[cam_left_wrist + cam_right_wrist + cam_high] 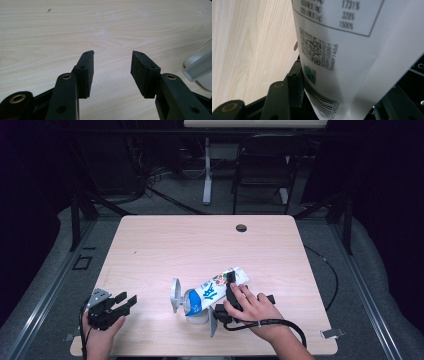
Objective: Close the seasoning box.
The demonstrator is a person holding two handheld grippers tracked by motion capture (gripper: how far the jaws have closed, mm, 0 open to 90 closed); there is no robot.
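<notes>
Just below the middle of the high view, a white soft plastic pouch with blue and red print lies slanted across the pale wood-grain table, its sealed flat end pointing to the upper right and its lower end tipped over a small white cup-like container, apparently so that the contents can run down into it. The right gripper, at the lower right of that view, clamps the pouch across its body; in the right gripper view the printed back with its barcode and square code sits pressed between the black jaws, which stand fairly wide because the pouch is thick. A light grey disc on a stand rises just left of the pouch. The left gripper rests at the lower left, well apart, its jaws open and empty, seemingly waiting in reserve.
</notes>
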